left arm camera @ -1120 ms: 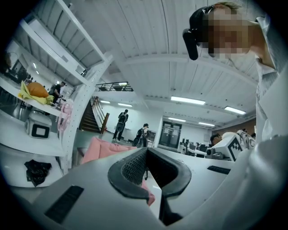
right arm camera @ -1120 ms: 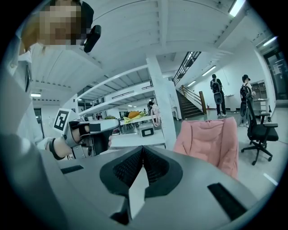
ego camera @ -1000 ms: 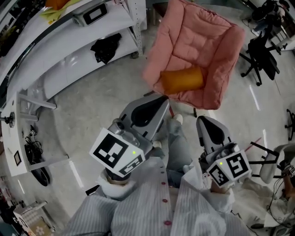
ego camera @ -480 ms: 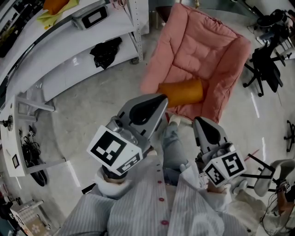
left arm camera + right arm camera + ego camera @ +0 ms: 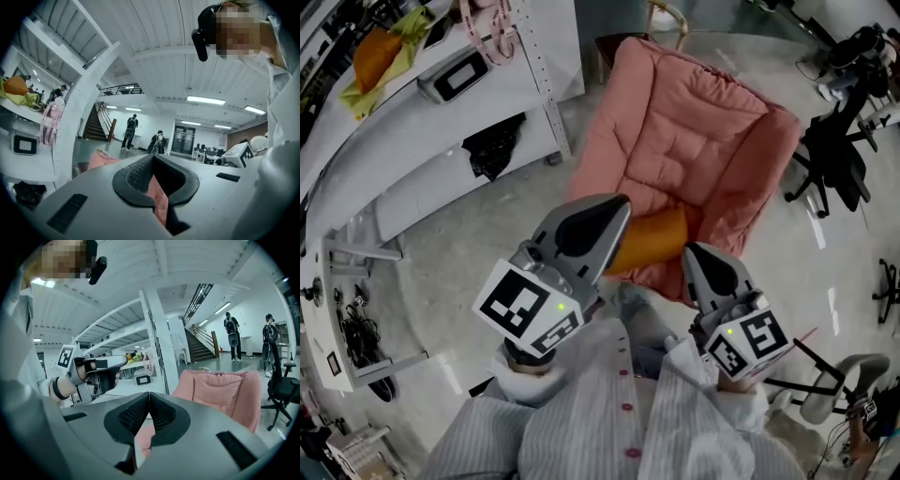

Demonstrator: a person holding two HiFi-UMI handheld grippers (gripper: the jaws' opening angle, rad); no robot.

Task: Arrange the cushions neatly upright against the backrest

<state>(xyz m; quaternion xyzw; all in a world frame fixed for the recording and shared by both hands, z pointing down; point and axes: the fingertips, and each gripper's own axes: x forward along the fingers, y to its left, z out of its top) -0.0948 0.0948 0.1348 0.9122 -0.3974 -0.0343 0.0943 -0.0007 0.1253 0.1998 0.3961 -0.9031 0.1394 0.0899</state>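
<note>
A pink padded armchair (image 5: pixel 684 141) stands in the upper middle of the head view. One orange cushion (image 5: pixel 654 239) lies flat near the front edge of its seat. My left gripper (image 5: pixel 619 208) is shut and empty, its tip over the cushion's left end in that view; I cannot tell whether it touches. My right gripper (image 5: pixel 696 253) is shut and empty just right of the cushion, near the seat's front. The left gripper view shows shut jaws (image 5: pixel 152 161) with pink fabric (image 5: pixel 101 159) beyond. The right gripper view shows shut jaws (image 5: pixel 149 397), the chair (image 5: pixel 220 392) ahead and the left gripper (image 5: pixel 101 366).
A white curved shelf unit (image 5: pixel 441 112) stands left of the chair, carrying an orange and yellow bundle (image 5: pixel 380 52) and a black item (image 5: pixel 492 145) below. A black office chair (image 5: pixel 834 159) is at the right. People (image 5: pixel 232 336) stand far off by stairs.
The chair and the orange cushion have come closer and lower in the head view. Both grippers now reach the seat's front, the left tip overlapping the cushion. Jaws stay shut.
</note>
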